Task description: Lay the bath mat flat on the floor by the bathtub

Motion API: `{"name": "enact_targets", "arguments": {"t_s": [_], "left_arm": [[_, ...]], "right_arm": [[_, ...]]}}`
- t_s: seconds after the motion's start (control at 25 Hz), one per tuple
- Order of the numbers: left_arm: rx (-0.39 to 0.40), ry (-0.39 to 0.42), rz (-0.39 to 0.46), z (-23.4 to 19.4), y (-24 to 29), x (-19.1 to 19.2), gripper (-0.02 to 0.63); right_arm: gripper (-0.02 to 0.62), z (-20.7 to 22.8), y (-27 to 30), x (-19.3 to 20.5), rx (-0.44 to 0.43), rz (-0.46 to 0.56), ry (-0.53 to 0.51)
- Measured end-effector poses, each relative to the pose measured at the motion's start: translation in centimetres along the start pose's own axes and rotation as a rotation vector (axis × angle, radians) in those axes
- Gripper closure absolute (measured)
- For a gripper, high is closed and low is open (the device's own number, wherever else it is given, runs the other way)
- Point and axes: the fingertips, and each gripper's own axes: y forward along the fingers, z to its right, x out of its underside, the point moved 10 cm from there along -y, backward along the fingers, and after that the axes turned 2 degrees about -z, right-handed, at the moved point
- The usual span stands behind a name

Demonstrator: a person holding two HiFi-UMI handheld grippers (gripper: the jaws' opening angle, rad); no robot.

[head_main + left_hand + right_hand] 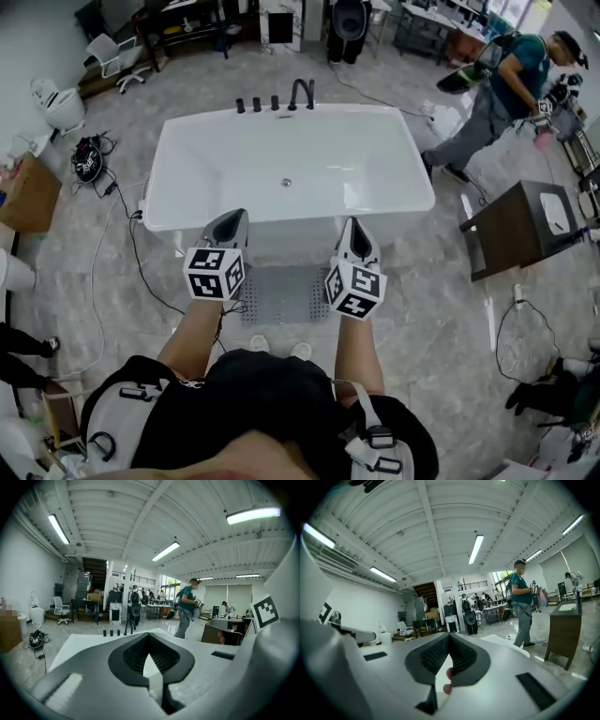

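our left tongs and right tongs are both closed tight on nothing, at centre frame. the grey mat lies flat on the floor, just below the tub. it looks light and floppy, so we'd pinch its corners.

mat on floor, front of tub | cabinet R of tub

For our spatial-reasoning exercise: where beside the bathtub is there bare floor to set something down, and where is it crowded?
Bare floor right of the bath mat, between bathtub and dark cabinet. Crowded at far left: a black device, a cardboard box, a white toilet.
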Motion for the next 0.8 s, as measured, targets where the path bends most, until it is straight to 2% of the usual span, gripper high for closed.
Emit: {"name": "enact_targets", "arguments": {"t_s": [0.12, 0.28, 0.8], "left_arm": [[0.003, 0.039, 0.077, 1.0, -1.3, -3.1, 0.603], [0.015, 0.051, 0.126, 2.2, -2.2, -4.8, 0.603], [0.053, 0.043, 0.128, 1.7, -2.6, -4.8, 0.603]], "right_arm": [[0.591, -0.2, -1.5, -2.5, -0.028, 0.042, 0.006], [0.591, 0.6, -2.2, -3.9, -0.031, 0.073, -0.002], [0.591, 0.3, -2.1, -3.9, -0.007, 0.059, 0.019]]}}
